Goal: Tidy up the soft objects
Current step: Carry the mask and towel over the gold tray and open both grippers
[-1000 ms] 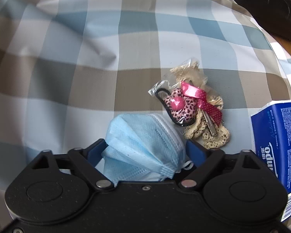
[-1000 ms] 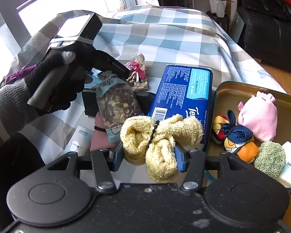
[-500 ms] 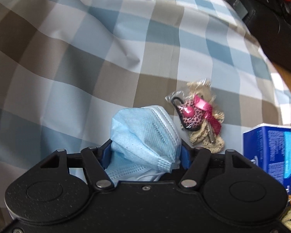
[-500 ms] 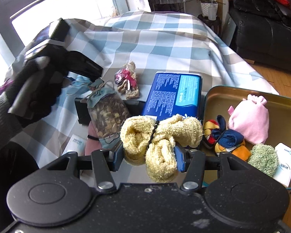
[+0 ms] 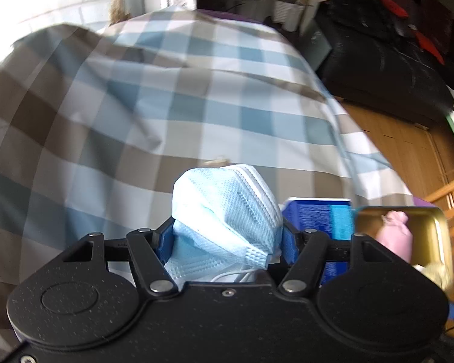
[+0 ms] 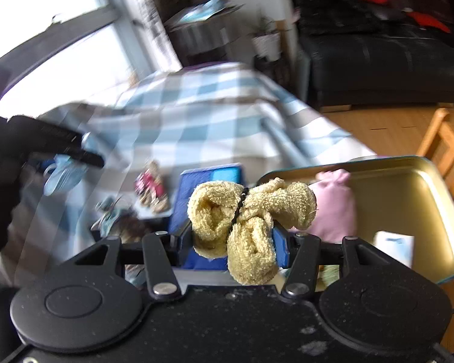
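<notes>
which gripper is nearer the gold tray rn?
Right. The right gripper, shut on the yellow towel, sits at the gold tray rim; the left gripper, holding the mask, is beyond the blue pack.

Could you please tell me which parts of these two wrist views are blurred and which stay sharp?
Left wrist view: the blue face mask in the left gripper is sharp; the checked cloth and gold tin smear. Right wrist view: the yellow towel bundle in the right gripper is sharp; the background streaks, and the window is blown out.
</notes>
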Tool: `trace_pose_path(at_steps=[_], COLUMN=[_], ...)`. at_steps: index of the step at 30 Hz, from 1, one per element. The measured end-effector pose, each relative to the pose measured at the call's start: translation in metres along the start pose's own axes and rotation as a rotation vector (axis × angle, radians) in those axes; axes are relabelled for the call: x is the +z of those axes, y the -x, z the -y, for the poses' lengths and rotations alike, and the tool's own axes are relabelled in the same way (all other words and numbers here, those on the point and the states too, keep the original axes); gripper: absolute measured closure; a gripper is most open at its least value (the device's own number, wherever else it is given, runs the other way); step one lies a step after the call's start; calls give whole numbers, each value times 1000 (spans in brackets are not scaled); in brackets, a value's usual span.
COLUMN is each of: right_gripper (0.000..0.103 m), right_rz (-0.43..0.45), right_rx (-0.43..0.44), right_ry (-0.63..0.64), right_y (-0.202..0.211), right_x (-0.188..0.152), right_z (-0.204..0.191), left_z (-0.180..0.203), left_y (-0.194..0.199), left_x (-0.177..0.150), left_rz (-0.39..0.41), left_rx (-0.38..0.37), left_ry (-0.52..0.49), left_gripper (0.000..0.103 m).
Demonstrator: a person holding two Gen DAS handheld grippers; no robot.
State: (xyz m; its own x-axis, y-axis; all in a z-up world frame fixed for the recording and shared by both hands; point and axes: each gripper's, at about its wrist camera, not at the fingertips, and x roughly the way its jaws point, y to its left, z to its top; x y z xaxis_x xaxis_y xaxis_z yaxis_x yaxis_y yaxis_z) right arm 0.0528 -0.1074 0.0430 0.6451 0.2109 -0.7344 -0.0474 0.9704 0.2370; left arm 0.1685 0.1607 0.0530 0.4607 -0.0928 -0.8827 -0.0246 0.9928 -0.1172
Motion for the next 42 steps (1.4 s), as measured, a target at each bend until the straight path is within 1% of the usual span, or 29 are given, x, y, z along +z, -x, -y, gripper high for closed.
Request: trace_pose_path(at_steps=[7, 12, 14, 17, 20, 24, 27, 31, 34, 39, 42], right_gripper=[51, 51, 51, 51, 51, 51, 51, 51, 51, 51, 51], right_rz=[104, 144, 149, 144, 133, 127, 117, 94, 76, 1, -31], right_rx=[-143, -247, -269, -276, -287, -279, -279, -247, -248, -195, -199], right_ry=[-218, -348, -393, -444, -462, -483, -471, -443, -435, -428, -401], right_y=[30, 50, 54, 59, 59, 58, 53, 49, 42, 25, 15], right_x=[17, 13, 10, 4, 1, 4, 11, 21, 34, 49, 60], right_z=[76, 129, 146, 164, 174, 180, 177, 178, 180, 189, 192], left_z=[80, 135, 155, 183, 206, 231, 246, 258, 261, 261, 261], left_y=[24, 26, 24, 15, 5, -8, -16, -25, -31, -45, -51], left_x=[-20, -39, -49, -61, -70, -77, -80, -81, -88, -95, -94], left_rz=[20, 6, -1, -25, -52, -78, -87, -102, -111, -149, -160], left_rx=[-71, -135, -151, -181, -201, -216, -216, -222, -226, -226, -226], left_ry=[-144, -223, -254, -286, -301, -313, -320, -320, -331, -323, -318], left_gripper=[42, 42, 42, 42, 42, 42, 42, 42, 42, 42, 42])
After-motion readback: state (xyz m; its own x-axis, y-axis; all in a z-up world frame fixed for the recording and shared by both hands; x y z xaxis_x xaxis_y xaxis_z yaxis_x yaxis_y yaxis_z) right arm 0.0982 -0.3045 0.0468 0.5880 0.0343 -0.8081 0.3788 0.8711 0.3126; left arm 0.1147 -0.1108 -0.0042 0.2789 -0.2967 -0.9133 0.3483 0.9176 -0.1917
